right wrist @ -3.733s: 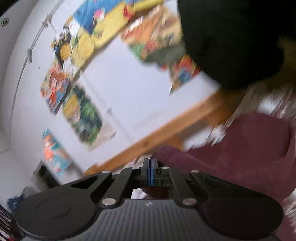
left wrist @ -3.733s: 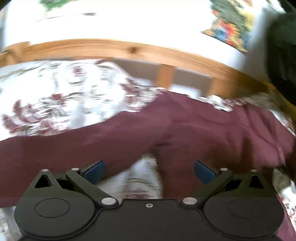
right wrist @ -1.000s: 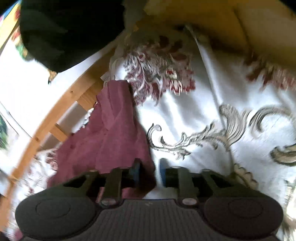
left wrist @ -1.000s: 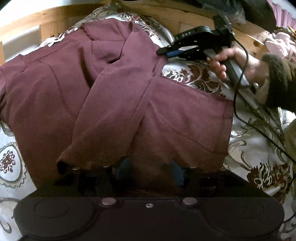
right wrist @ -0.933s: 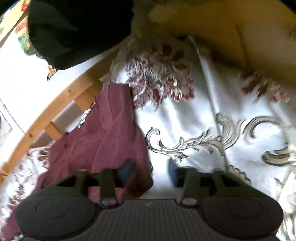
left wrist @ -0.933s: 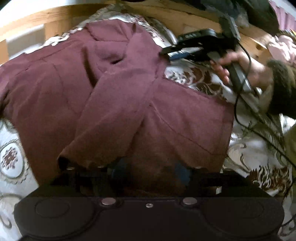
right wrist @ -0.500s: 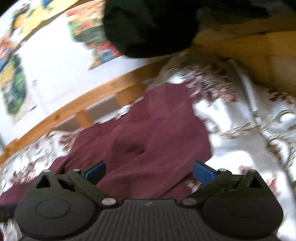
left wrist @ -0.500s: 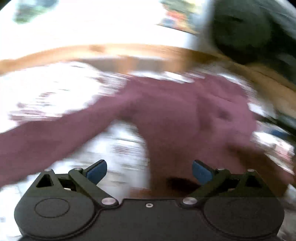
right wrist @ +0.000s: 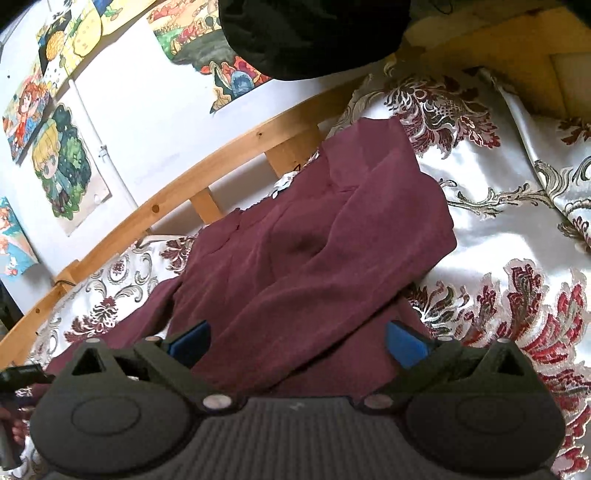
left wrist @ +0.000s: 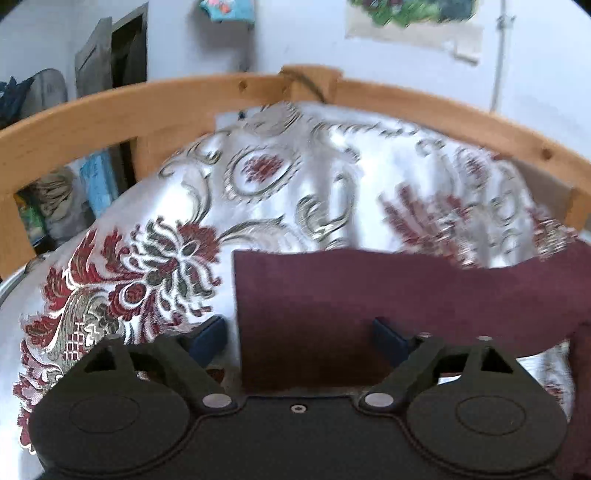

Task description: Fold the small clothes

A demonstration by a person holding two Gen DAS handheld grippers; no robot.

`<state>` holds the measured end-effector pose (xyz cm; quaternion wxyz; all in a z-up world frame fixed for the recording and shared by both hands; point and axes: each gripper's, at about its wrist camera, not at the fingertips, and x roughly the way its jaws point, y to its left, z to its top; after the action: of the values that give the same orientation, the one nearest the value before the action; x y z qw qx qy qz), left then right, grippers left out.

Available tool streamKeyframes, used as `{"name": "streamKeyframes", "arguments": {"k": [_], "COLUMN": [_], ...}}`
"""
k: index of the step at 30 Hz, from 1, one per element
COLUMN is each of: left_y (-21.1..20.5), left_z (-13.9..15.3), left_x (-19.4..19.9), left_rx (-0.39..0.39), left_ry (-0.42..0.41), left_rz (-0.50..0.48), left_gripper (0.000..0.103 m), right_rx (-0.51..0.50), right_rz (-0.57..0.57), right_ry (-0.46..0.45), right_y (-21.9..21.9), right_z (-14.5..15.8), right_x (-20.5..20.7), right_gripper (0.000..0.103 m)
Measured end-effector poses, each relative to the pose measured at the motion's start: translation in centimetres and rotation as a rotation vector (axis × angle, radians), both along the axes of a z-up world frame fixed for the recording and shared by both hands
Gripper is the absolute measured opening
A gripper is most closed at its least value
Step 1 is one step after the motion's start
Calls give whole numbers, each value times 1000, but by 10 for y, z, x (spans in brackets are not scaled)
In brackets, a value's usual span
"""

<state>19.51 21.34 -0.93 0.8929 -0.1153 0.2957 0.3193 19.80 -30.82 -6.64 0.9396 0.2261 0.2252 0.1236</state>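
Observation:
A maroon garment (right wrist: 317,236) lies on the patterned white bedspread (right wrist: 517,236), with one sleeve folded across its body. In the left wrist view a flat maroon sleeve end (left wrist: 369,291) lies between my open left gripper's (left wrist: 303,338) blue pads. My right gripper (right wrist: 295,343) is open and empty, hovering over the near edge of the folded garment. The left gripper shows at the far left edge of the right wrist view (right wrist: 18,373).
A wooden bed rail (left wrist: 184,96) curves around the far side of the bedspread (left wrist: 288,192). Posters (right wrist: 59,162) hang on the white wall. A black cloth (right wrist: 314,33) hangs at the top. A doorway and clutter (left wrist: 55,184) sit beyond the rail at left.
Both grippers have opened and let go of the garment. My left gripper has swung left to the outstretched sleeve end. My right gripper has drawn back over the folded body.

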Motion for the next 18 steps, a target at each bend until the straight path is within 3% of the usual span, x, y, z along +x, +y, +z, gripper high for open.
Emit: {"name": "streamKeyframes", "arguments": {"k": [3, 5, 6, 7, 8, 12, 18], "left_y": [0, -3, -2, -2, -2, -16, -73], "left_z": [-2, 0, 0, 0, 2, 20, 70], "left_x": [0, 1, 3, 4, 5, -7, -17], "left_rx": [22, 47, 58, 69, 71, 104, 230], "left_ry": [-11, -8, 3, 16, 15, -100, -300], "left_rz": [10, 1, 3, 6, 4, -26, -240], "left_gripper": [74, 41, 32, 16, 11, 8, 8], "right_rx": [11, 18, 20, 20, 20, 16, 4], "right_rz": [6, 11, 13, 14, 15, 29, 53], "right_ry": [1, 0, -1, -4, -6, 6, 36], "right_y": [-3, -3, -3, -3, -2, 3, 10], "right_z": [0, 1, 2, 2, 2, -1, -5], "right_x": [-4, -7, -8, -9, -9, -9, -8], "right_gripper": [103, 103, 103, 103, 103, 103, 103]}}
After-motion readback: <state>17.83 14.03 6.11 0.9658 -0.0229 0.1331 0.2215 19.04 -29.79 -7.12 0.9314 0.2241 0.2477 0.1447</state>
